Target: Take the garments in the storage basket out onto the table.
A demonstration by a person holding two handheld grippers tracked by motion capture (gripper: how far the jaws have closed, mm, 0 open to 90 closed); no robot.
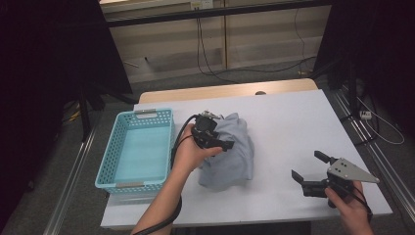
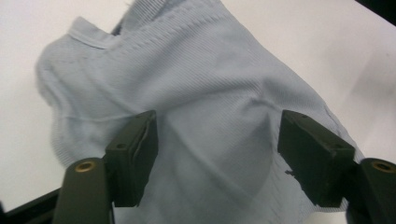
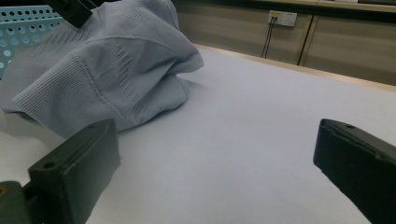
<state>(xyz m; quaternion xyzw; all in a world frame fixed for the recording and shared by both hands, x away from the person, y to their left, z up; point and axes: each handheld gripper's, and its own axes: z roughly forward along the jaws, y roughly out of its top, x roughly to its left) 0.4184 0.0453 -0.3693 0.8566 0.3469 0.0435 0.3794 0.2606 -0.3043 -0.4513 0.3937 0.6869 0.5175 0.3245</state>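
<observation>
A crumpled pale grey-blue knit garment (image 1: pixel 235 159) lies in a heap at the middle of the white table top (image 1: pixel 293 122). My left gripper (image 1: pixel 221 142) hangs just over the garment's left side, pointing down at it. In the left gripper view its jaws stand wide apart above the ribbed cloth (image 2: pixel 205 70), and my left gripper (image 2: pixel 218 123) holds nothing. My right gripper (image 1: pixel 306 164) rests low near the table's front right, open, aimed left toward the garment (image 3: pixel 107 70). Only bare table lies between the jaws of my right gripper (image 3: pixel 215 135).
A light blue perforated plastic basket (image 1: pixel 110 161) stands left of the garment, nothing inside it; its wall shows behind the cloth as the basket (image 3: pixel 28 23). Beyond the table are dark stands, cables on the floor and a wall socket (image 3: pixel 282 17).
</observation>
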